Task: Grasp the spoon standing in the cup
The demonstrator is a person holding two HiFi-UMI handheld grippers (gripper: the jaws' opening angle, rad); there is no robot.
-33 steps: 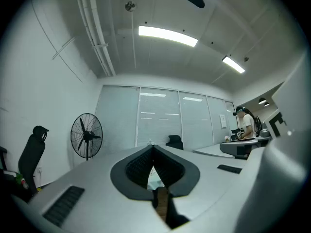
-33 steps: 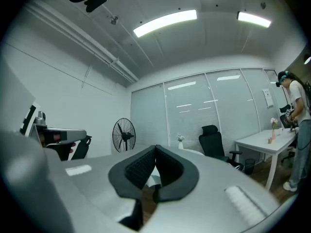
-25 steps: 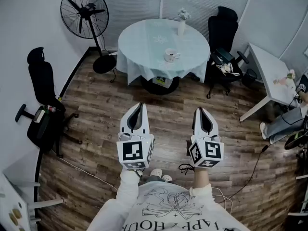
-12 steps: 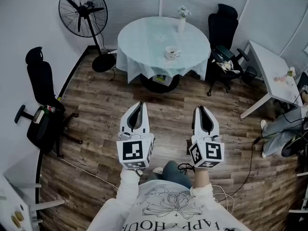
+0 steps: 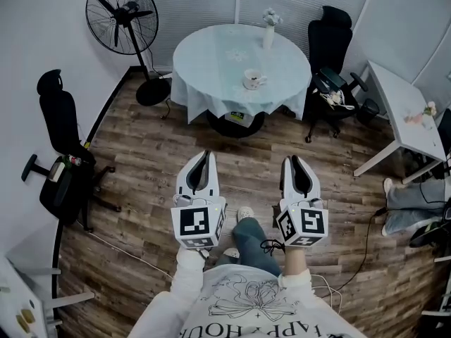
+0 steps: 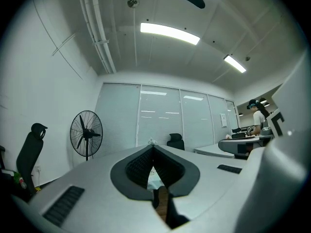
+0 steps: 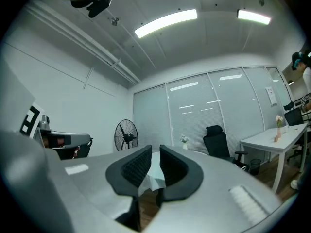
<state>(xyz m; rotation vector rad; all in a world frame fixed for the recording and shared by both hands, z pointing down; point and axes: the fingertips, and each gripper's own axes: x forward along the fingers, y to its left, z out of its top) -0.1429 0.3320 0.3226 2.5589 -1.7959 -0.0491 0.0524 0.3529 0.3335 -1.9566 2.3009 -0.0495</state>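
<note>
Jaws of the left tool point(image 6: 153, 147) are being pressed together tip to tip, with nothing caught between them. The right tool point(image 7: 155, 152) is being held released: a narrow slot is showing between its ribbed pads, and only the far room is being seen through it. Both tools are being carried side by side at about the same height, near each other but apart, in front of the person's chest, and both are being pointed forward over the wooden floor point(image 5: 141, 160). The marker cubes are being turned up toward the head camera. Just beneath the tools, between them, a trouser leg and a pale shoe point(image 5: 245, 213) are being shown.

Well ahead of both tools, a round surface point(image 5: 211, 51) is being covered by a pale cloth that is hanging over its edge. The cup point(image 5: 252, 80) is being carried on this surface, upright and toward the near side, a little right of the middle — well apart from either tool. The spoon is too small to be made out in the cup from here. A slim white vase with flowers point(image 5: 268, 34) is being carried near the far edge of the same surface.

Farther out, a black standing fan point(image 5: 122, 16) is being shown to the left of the surface, by the wall. One black office chair point(image 5: 60, 146) is being shown at the left wall, and another point(image 5: 330, 41) at the right of the round surface. A white desk point(image 5: 405, 111) is being shown at the right edge of the room.
</note>
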